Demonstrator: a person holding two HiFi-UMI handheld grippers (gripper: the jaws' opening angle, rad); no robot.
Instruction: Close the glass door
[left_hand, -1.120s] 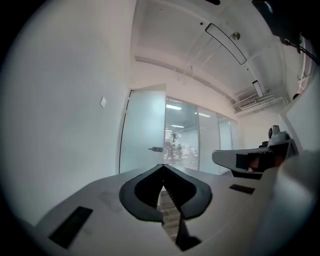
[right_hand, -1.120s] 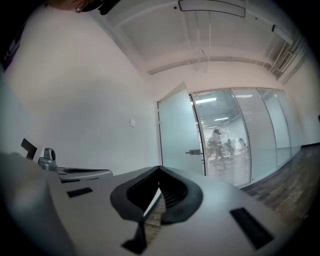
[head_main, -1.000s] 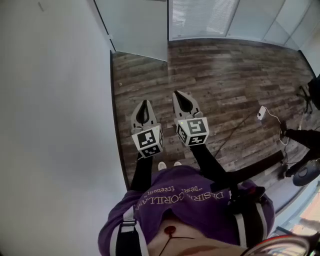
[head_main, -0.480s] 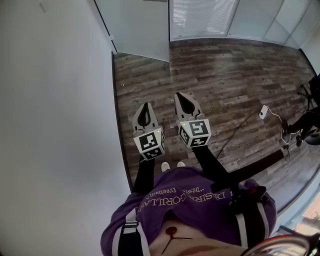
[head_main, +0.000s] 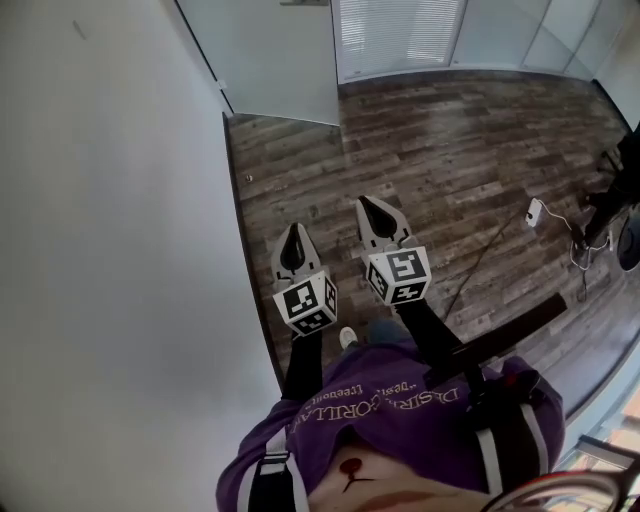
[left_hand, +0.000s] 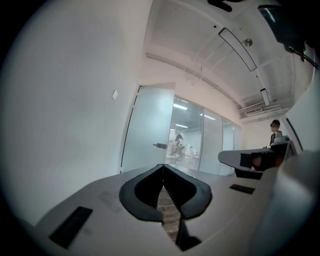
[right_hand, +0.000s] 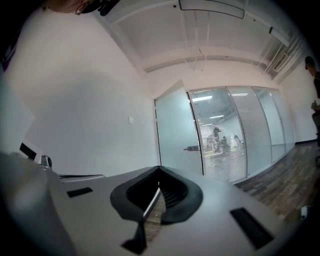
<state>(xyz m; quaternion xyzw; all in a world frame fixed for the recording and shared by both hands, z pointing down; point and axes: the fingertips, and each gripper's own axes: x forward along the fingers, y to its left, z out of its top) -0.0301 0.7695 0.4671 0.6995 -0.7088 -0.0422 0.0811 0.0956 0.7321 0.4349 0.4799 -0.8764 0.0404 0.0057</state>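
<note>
The frosted glass door (head_main: 280, 60) stands ajar at the far end of the white wall, its metal handle (left_hand: 160, 146) in sight. It also shows ahead in the right gripper view, door (right_hand: 177, 135) and handle (right_hand: 191, 148). My left gripper (head_main: 295, 235) and right gripper (head_main: 368, 207) are side by side, level above the wood floor, well short of the door. Both are shut with nothing between the jaws, as seen in the left gripper view (left_hand: 163, 166) and the right gripper view (right_hand: 159, 169).
A white wall (head_main: 100, 250) runs along my left. A glass partition with blinds (head_main: 400, 35) is beside the door. A white charger with a cable (head_main: 536, 212) lies on the wood floor (head_main: 450, 130) at right, near a person's legs (head_main: 610, 190).
Both grippers sit lower and a little to the right in the head view, still shut and side by side. The person's feet have shifted beneath them.
</note>
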